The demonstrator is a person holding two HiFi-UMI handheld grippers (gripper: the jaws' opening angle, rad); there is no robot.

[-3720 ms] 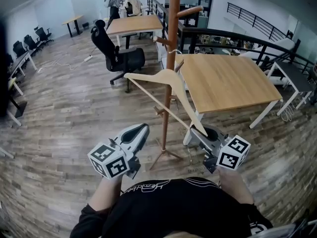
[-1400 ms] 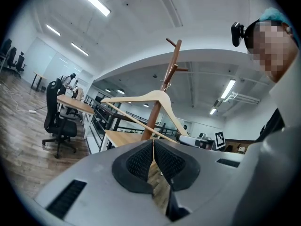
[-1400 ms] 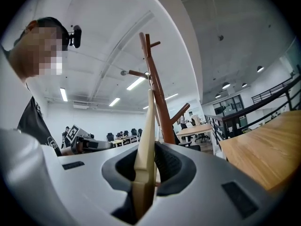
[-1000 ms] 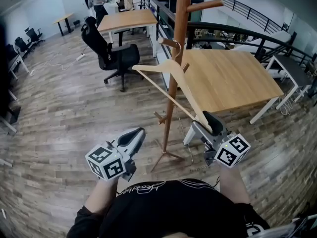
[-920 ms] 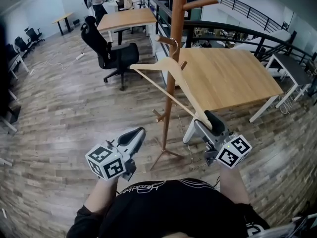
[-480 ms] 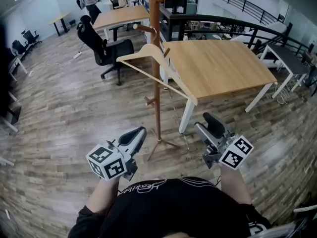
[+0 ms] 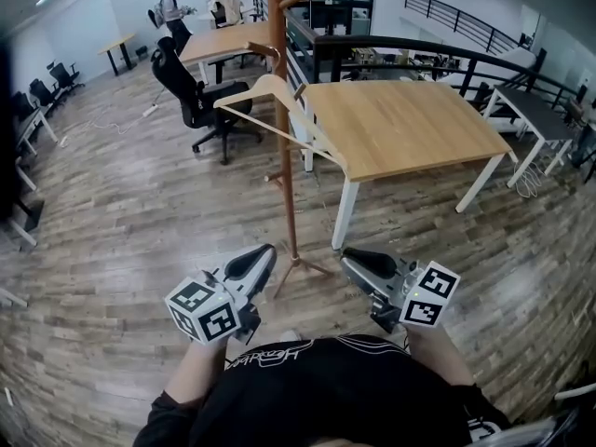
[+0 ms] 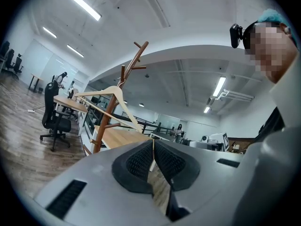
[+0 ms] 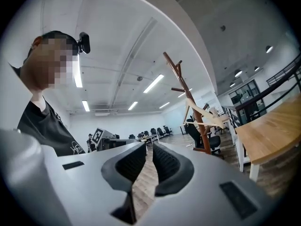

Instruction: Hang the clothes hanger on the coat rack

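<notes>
In the head view the clothes hanger (image 7: 270, 96) is now hanging free from a peg of the coat rack (image 7: 283, 166), no longer pinched at its lower end by the right gripper (image 7: 349, 257), which is drawing back beside the left gripper (image 7: 264, 252). In the left gripper view the jaws are resting together on nothing. In the right gripper view the jaws are closing, a narrow gap left and nothing between them, so the hanging is looking done.

The head view looks steeply down over the person's chest (image 7: 317, 389), with the coat rack (image 7: 284, 175) standing near ahead. The two gripper views look out level from low at either side, and all three share the coat rack and hanger (image 8: 115, 92).
</notes>
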